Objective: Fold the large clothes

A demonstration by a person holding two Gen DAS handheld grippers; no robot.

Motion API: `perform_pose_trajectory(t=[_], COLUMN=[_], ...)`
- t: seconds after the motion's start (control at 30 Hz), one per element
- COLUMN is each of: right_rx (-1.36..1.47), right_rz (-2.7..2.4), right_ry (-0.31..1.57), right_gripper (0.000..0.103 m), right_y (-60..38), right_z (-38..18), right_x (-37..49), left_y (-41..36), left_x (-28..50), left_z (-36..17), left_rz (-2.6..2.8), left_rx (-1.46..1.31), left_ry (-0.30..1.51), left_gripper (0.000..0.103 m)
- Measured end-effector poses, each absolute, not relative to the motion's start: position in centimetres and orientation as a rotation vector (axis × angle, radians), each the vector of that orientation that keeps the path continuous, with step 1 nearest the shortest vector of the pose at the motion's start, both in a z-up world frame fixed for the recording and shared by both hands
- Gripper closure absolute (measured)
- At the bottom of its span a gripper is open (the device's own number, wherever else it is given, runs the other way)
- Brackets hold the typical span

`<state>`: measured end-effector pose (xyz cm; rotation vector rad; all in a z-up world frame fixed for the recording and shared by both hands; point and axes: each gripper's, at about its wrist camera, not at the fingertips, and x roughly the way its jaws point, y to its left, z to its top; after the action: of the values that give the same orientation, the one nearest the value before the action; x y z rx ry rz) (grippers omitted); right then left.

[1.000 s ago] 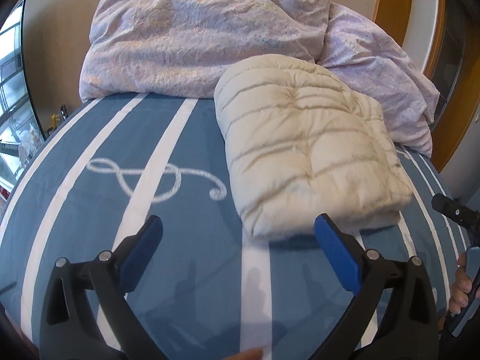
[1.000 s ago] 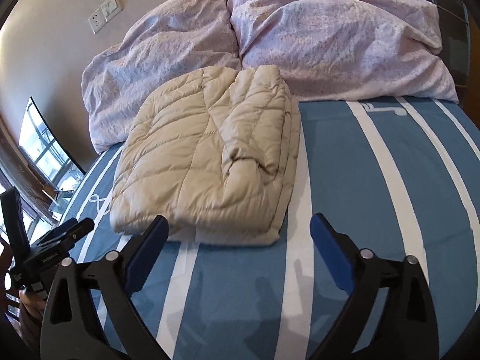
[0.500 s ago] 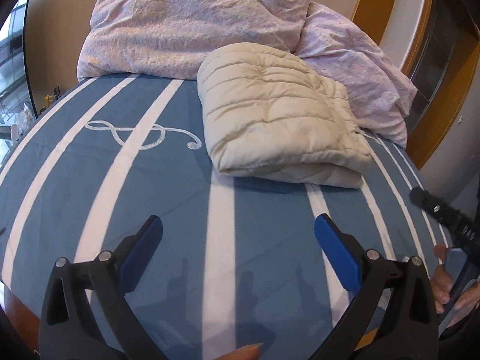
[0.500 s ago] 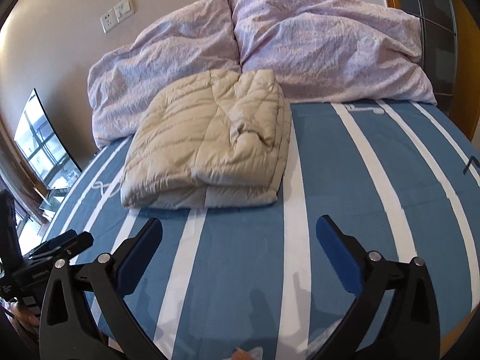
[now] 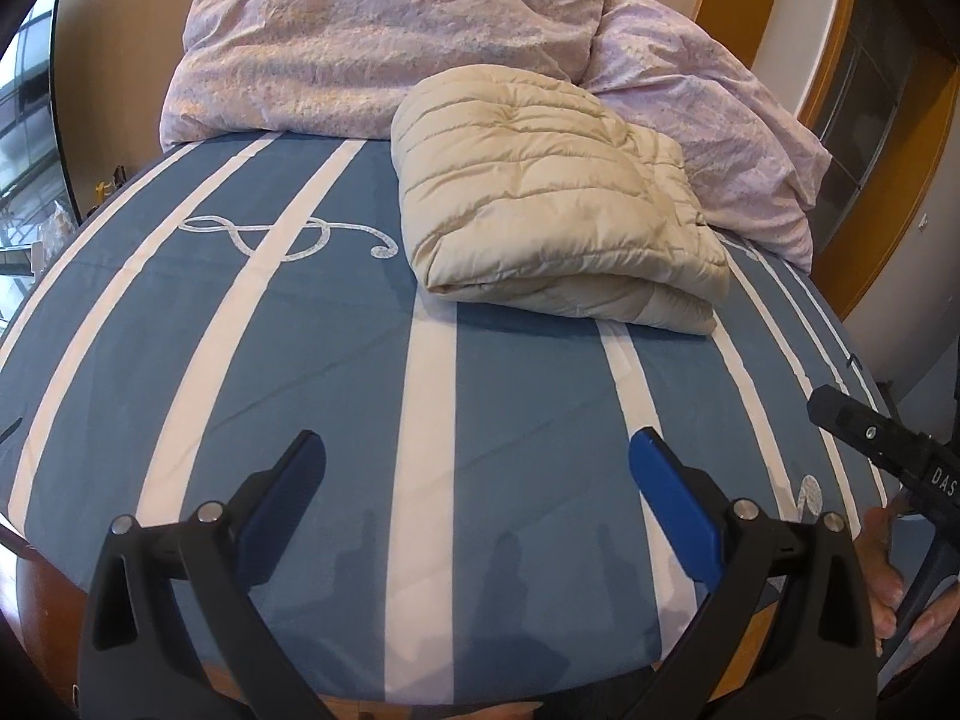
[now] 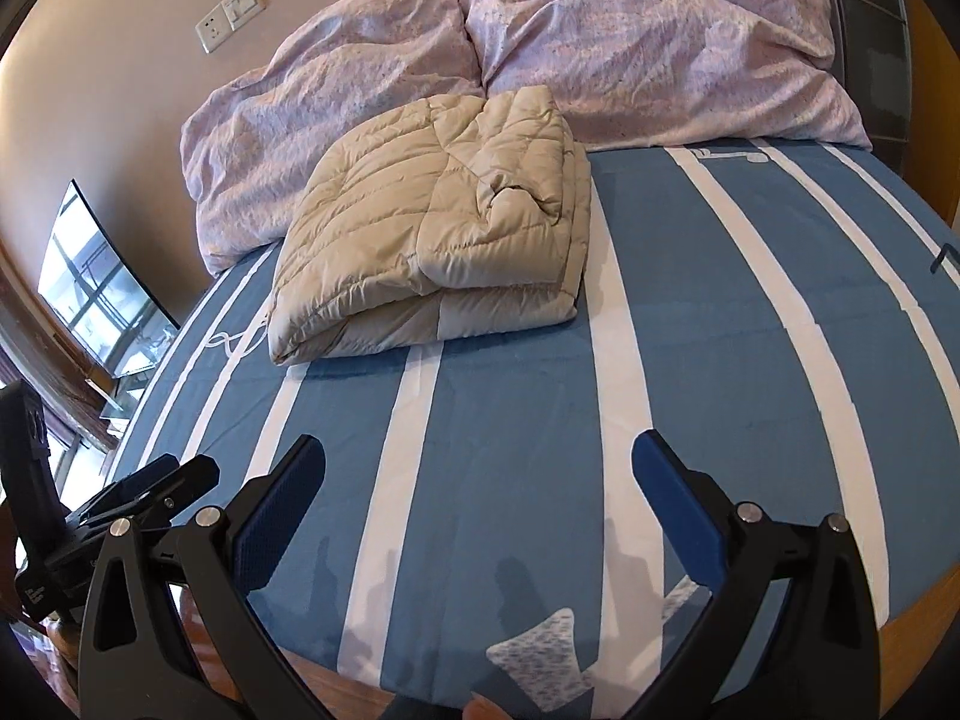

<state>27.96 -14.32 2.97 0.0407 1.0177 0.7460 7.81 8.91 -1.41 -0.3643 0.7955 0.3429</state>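
A cream quilted puffer jacket (image 5: 552,198) lies folded into a thick rectangle on the blue striped bed (image 5: 336,360), against the pillows. It also shows in the right wrist view (image 6: 432,234). My left gripper (image 5: 477,480) is open and empty, well back from the jacket near the foot of the bed. My right gripper (image 6: 480,480) is open and empty, also near the foot edge, far from the jacket. The left gripper's body shows at the left of the right wrist view (image 6: 114,504).
Lilac pillows (image 5: 384,42) and a rumpled duvet (image 6: 648,48) lie along the headboard wall. A window (image 6: 96,294) is at the left. A wooden door frame (image 5: 888,192) stands at the right. The bed's wooden foot edge (image 6: 918,606) is just below my grippers.
Both grippers have pulled back from the folded jacket toward the foot of the bed. The jacket now sits farther away and has not moved. Both stay open.
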Motion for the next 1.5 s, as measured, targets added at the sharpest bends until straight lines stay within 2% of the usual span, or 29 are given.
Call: perform_pose_trajectory(t=[1.5], right_rx=[0.057], right_rz=[0.787], right_ry=[0.996], right_gripper=[0.001], right_y=[-13.8], right_z=[4.8], right_x=[25.8], left_y=[6.7], left_x=[7.6], left_z=[0.9], left_rz=[0.312], left_rx=[-0.361], left_ry=[0.82], left_gripper=[0.002])
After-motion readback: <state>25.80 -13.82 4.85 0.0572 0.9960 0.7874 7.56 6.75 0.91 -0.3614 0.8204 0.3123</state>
